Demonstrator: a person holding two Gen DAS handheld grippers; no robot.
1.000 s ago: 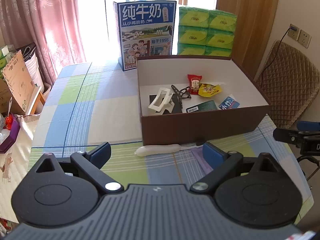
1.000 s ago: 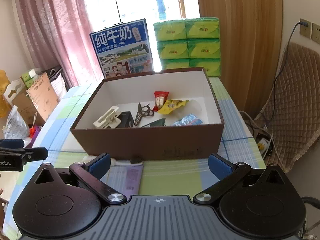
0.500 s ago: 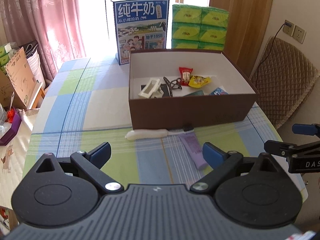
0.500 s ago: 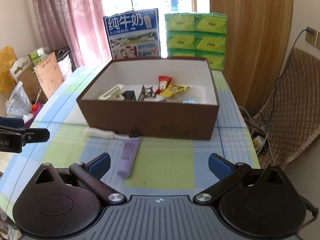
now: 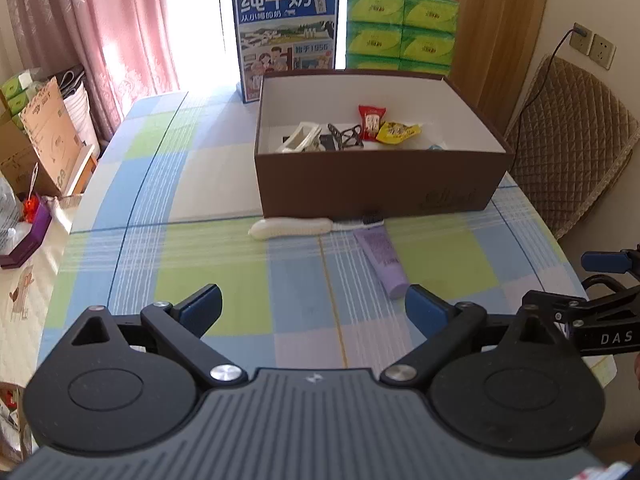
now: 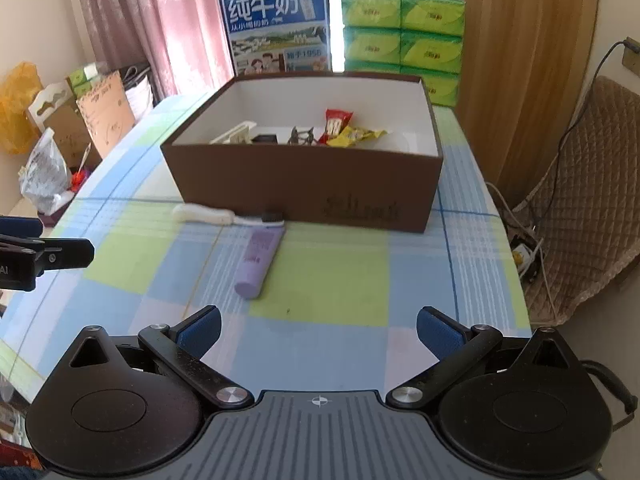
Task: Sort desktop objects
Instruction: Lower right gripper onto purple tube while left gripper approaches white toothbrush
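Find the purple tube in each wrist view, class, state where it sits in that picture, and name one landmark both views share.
Left wrist view: the purple tube lies right of centre on the tablecloth, in front of the brown box.
Right wrist view: the purple tube lies left of centre, angled toward the box.
Shared landmark: the white toothbrush lying along the box's front wall, by the tube's far end.

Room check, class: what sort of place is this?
Most likely a home living or dining room: a table under a checked tablecloth, pink curtains at a bright window, and a padded chair beside wall sockets.
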